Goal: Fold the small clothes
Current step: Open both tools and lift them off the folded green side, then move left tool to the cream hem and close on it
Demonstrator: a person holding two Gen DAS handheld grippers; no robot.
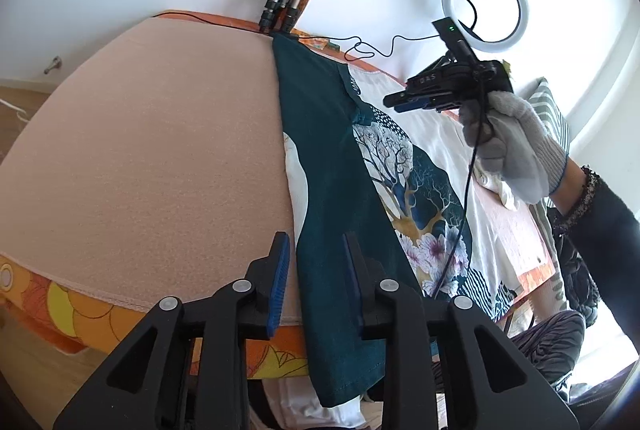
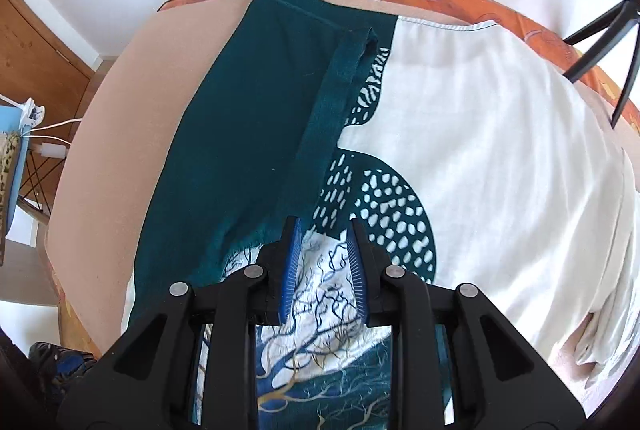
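A white T-shirt [image 2: 480, 117] with a teal tree-and-flower print lies spread on the pink table top [image 1: 152, 149]. Its teal side and sleeve [image 1: 320, 149] are folded over the front, shown too in the right wrist view [image 2: 248, 109]. My left gripper [image 1: 314, 250] is open at the near table edge, its jaws on either side of the teal fold's hanging lower end. My right gripper [image 2: 324, 234] is open and empty, hovering over the printed tree. It shows in the left wrist view [image 1: 404, 101], held by a gloved hand [image 1: 508, 145] above the shirt.
A tripod's legs [image 1: 280, 9] stand at the far table edge with a black cable [image 1: 372, 45] beside. A ring light [image 1: 484, 7] is at the back right. Another tripod [image 2: 608, 37] stands at the right. An orange patterned cloth [image 1: 80, 314] lies under the pink top.
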